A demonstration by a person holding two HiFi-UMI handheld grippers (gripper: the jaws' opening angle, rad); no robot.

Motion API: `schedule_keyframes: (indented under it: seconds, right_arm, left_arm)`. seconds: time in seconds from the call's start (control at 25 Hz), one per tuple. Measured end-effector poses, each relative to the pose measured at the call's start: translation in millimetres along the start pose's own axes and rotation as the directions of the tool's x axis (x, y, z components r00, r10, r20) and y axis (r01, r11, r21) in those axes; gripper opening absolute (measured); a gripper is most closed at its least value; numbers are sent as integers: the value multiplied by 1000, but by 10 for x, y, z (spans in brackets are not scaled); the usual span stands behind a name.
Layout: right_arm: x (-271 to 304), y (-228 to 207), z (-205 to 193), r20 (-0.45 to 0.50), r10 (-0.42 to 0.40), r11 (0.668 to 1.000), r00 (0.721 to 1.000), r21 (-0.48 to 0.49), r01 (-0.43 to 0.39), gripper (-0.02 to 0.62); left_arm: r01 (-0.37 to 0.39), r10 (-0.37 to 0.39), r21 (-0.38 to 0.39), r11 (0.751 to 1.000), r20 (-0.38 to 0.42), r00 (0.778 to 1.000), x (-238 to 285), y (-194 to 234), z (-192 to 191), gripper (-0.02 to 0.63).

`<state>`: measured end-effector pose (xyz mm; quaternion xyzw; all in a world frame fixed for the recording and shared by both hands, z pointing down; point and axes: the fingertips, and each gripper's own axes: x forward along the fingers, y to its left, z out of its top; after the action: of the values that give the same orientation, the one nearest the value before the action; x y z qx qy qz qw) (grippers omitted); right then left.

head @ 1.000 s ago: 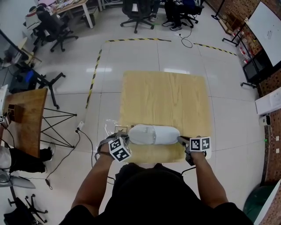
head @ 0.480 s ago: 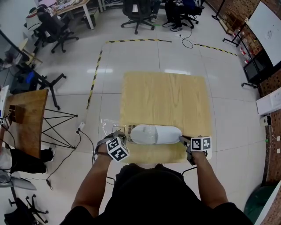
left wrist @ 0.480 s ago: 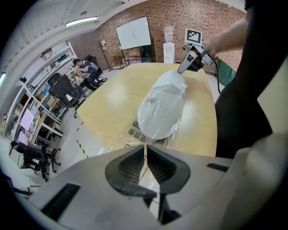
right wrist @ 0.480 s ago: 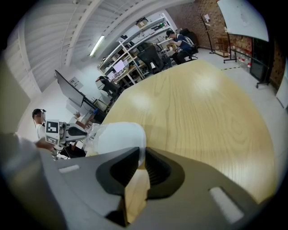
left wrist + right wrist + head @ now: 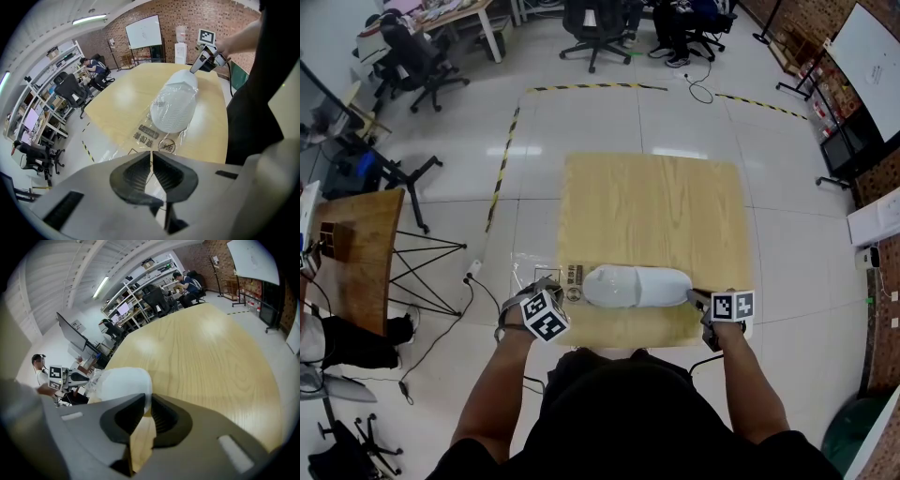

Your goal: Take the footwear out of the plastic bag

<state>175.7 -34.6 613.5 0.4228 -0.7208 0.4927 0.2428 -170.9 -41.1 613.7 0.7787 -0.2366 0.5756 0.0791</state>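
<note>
One white slipper (image 5: 636,286) lay flat along the near edge of the worktop (image 5: 656,197), in the lower middle of the head view. Its left part sat under the film of a clear printed bag (image 5: 149,136), and its right end looked bare. It was plain, rounded and pale, with a fine zigzag rib showing through the film in the left gripper view. The bag's loose end, with dark print and a round symbol, trailed toward the lower left. The slipper looked light and soft, so it would likely flex if lifted by one end. The film looked thin, crinkly and slick, so it would probably slide off rather than resist. The best holds seemed to be the slipper's bare end and the bag's empty tail, pulled apart along the worktop. The right gripper (image 5: 146,416) was pinched narrowly on the slipper's edge. The left gripper (image 5: 151,174) was closing, its jaws almost together with the bag's film between them.
</note>
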Motion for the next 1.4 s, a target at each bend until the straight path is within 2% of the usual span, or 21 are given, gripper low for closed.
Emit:
schedule_keyframes:
  seconds: [0.2,0.52,0.72,1.4]
  right_arm:
    - [-10,-25,-11,-1,-4,1000,1000,-2,4,46]
    - [-20,-48,7,0,-14,1000,1000,-4,14,46]
    - [-21,-46,38,0,-19,1000,1000,-8,19,46]
    - [30,-29,34,-1,-29,1000,1000,-10,29,48]
  left_arm:
    - [-30,30,-11,999,-22,999,-3,79,-142,20]
    - [-26,24,-48,999,-31,999,-13,100,-238,20]
    - [-48,45,-58,997,-44,998,-26,203,-314,18]
    - [-92,86,-65,994,-86,993,-66,441,-631,15]
